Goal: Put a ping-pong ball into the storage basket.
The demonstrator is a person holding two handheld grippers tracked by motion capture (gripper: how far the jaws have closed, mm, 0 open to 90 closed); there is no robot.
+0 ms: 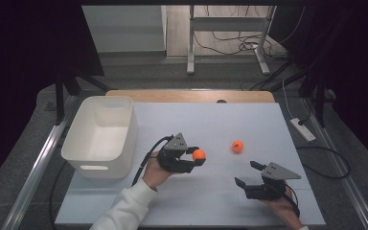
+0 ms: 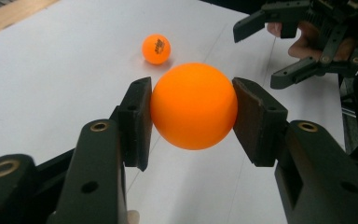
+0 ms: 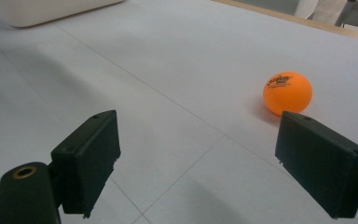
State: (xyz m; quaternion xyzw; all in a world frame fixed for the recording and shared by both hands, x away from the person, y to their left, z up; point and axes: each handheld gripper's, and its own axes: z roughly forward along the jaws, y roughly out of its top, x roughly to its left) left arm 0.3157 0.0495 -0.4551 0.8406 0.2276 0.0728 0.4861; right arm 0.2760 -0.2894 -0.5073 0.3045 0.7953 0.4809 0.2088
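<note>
Left gripper (image 1: 197, 156) pinched a ball (image 1: 199, 154) across its middle, just above the surface (image 1: 249, 120); you needed that hold level toward the bin (image 1: 100, 136). Right gripper (image 1: 248, 175) waited open, empty.

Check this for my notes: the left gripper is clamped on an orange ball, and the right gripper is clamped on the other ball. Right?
Not quite. The right gripper is open and holds nothing; the other ball lies on the table beyond its jaws, as the right gripper view shows. The left gripper does clamp an orange ball.

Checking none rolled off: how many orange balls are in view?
2. One ball is clamped in the left gripper; the other ball lies loose on the table. The white bin's near inside is hidden.
</note>
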